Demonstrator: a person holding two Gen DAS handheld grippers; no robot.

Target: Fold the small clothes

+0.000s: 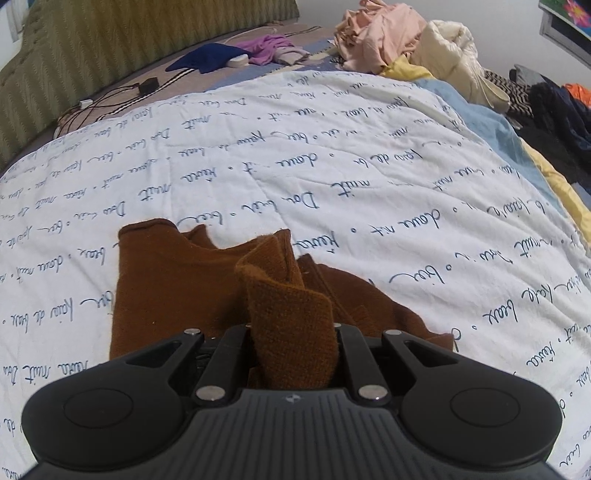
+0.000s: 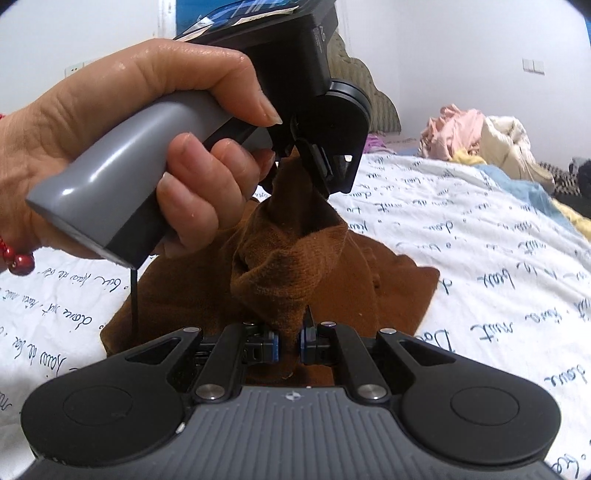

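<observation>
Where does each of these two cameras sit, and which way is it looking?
Left wrist: on the left hand-held gripper, looking down along it at the brown garment it pinches on the printed quilt; no hand shows.
Right wrist: on the right hand-held gripper, facing the person's left hand.
Shared: garment, quilt, clothes pile.

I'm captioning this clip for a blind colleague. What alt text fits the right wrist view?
The right gripper is shut on a fold of a brown knit garment above a white quilt with blue script. A hand holds the left gripper, which pinches the same garment higher up. Piled clothes lie behind.
</observation>
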